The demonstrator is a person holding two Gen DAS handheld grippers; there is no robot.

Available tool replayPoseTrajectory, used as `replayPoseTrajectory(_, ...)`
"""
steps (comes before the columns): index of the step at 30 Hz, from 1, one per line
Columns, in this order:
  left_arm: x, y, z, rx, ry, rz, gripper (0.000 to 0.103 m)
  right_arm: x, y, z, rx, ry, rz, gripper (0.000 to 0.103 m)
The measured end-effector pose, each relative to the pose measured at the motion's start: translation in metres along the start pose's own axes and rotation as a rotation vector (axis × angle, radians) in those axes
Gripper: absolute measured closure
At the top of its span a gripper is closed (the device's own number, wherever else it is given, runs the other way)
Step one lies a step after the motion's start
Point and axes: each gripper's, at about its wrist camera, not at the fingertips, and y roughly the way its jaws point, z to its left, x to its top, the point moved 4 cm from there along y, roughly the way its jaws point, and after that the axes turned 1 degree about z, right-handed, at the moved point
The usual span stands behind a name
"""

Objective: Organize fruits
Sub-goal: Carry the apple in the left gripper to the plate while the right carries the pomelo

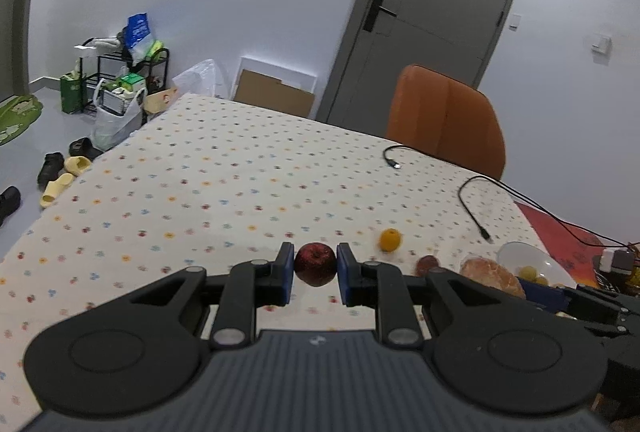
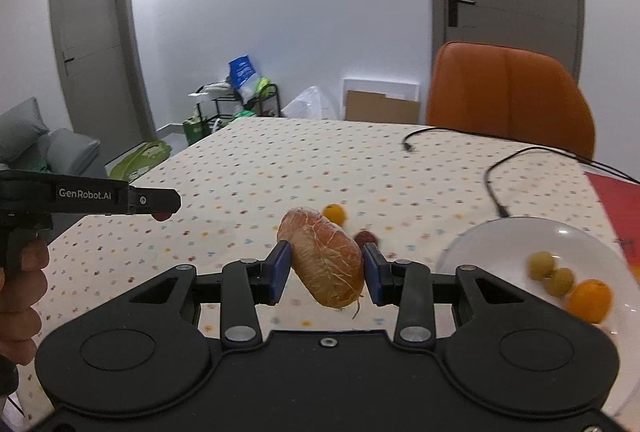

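Gripping a round, dark red apple [image 1: 315, 264], your left tongs [image 1: 315, 274] hang above the flower-dotted tabletop [image 1: 224, 168]; your right tongs [image 2: 323, 274] clamp a netted, orange oval fruit [image 2: 325, 261] beside the white bowl [image 2: 500, 236].

A table [image 1: 208, 168] in dotted cloth bears a small orange [image 1: 390, 239], a white bowl [image 2: 500, 236] and two black cables [image 1: 472, 208].
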Motion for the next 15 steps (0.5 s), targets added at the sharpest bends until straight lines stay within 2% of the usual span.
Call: replayPoseTrajectory(15,0.000,0.015,-0.054,-0.071,0.080,0.007,0.082,0.000,-0.020,-0.057,-0.084,0.076,-0.052,0.066)
